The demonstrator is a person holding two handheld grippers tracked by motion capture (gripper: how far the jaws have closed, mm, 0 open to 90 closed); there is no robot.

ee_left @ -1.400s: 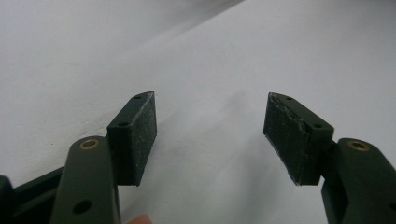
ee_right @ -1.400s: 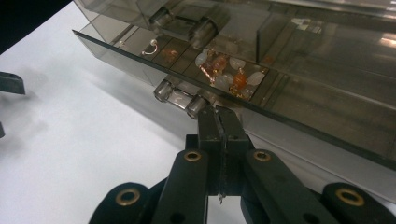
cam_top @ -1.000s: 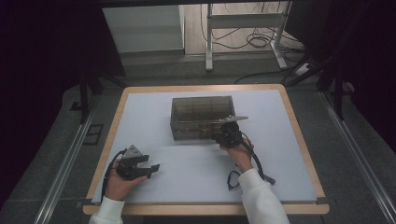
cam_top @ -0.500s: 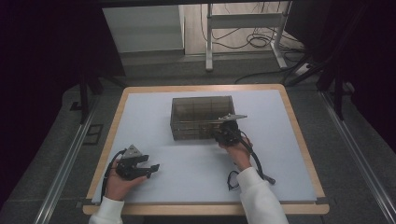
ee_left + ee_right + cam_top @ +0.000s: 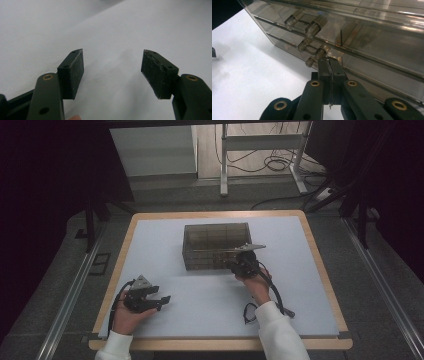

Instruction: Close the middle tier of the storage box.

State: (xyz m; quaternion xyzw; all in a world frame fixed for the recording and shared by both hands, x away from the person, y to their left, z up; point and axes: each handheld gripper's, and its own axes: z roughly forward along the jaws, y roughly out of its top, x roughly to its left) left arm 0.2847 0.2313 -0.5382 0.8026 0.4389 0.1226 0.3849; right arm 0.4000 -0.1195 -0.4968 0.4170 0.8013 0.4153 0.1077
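nearest the person, the left gripper (image 5: 161,298) rests low over the white table (image 5: 200,305) at its near left corner, held by a hand in a white sleeve (image 5: 114,347), with a grey three-cornered plate on top. the left gripper view adds what the high view cannot: its two black pads (image 5: 74,68) stand well apart with nothing between them, just bare matte white surface beyond; the pad faces look rough and grainy, and the right one is chipped along its edge.

farther in, the right gripper (image 5: 239,268) sits at the near right corner of the smoky clear plastic box (image 5: 212,242), which stands about mid-table, well apart from the left gripper. a black cable (image 5: 277,295) trails back along the forearm. from above, the box reads as a rectangular case with a grid of compartments under its lid. the right gripper view (image 5: 329,65) shows more: the jaws are pressed fully together, tips touching the box's front wall just beside a row of small cylindrical hinge or latch knuckles (image 5: 312,25); whether anything is pinched there, i cannot tell. the wall is glossy, ribbed with horizontal ledges.

beyond the table's wooden rim (image 5: 215,214), a grey floor and a metal frame with cables (image 5: 265,162).
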